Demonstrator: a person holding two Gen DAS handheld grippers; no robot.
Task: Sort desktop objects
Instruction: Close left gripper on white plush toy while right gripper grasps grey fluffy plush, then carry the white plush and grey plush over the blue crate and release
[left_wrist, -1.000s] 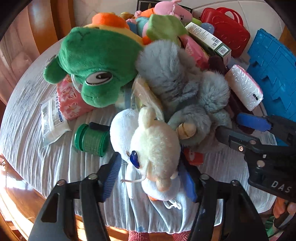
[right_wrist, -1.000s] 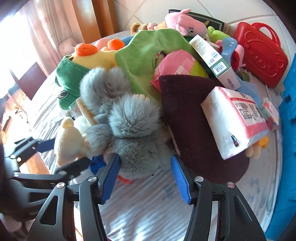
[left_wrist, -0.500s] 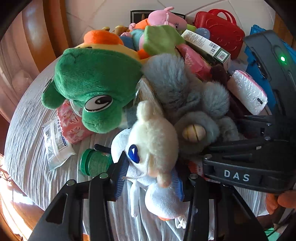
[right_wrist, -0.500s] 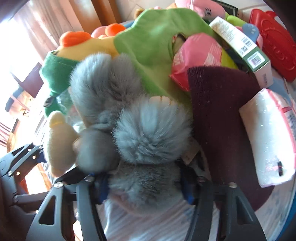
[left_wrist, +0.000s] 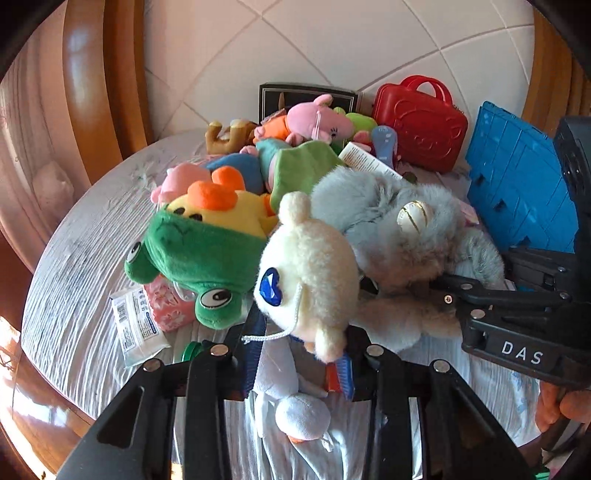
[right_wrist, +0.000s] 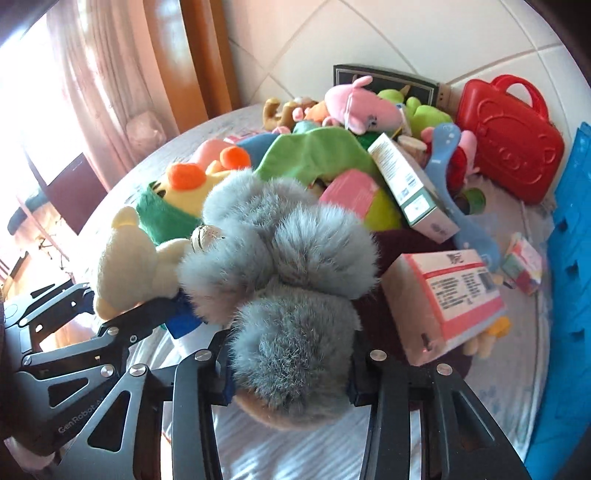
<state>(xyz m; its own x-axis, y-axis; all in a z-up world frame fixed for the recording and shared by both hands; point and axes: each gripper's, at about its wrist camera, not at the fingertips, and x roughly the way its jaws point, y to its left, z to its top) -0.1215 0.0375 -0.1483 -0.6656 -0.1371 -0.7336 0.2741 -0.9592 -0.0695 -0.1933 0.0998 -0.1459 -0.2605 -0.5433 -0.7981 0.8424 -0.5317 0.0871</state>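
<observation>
A cream plush toy with a blue eye (left_wrist: 310, 273) hangs lifted above the cloth-covered table (left_wrist: 74, 280). My left gripper (left_wrist: 298, 369) has its blue pads pressed on the toy's body, and its jaws are still closing. A grey furry plush (right_wrist: 291, 295) is lifted beside it. My right gripper (right_wrist: 288, 380) squeezes its lower part, jaws also still closing. The two toys touch. The grey plush (left_wrist: 399, 229) and the right gripper (left_wrist: 454, 291) show at the right of the left wrist view. In the right wrist view, the cream toy (right_wrist: 125, 266) is at the left.
A pile of toys covers the table: green frog plush (left_wrist: 195, 258), pink plush (left_wrist: 317, 118), green box (right_wrist: 410, 184), tissue pack (right_wrist: 447, 295) on a maroon cloth (right_wrist: 388, 243). A red toy case (left_wrist: 421, 125) stands at the back and a blue crate (left_wrist: 517, 184) at the right.
Both grippers closed on their toys and rose. The cream plush and the grey plush came up off the table, and more of the back wall shows.
</observation>
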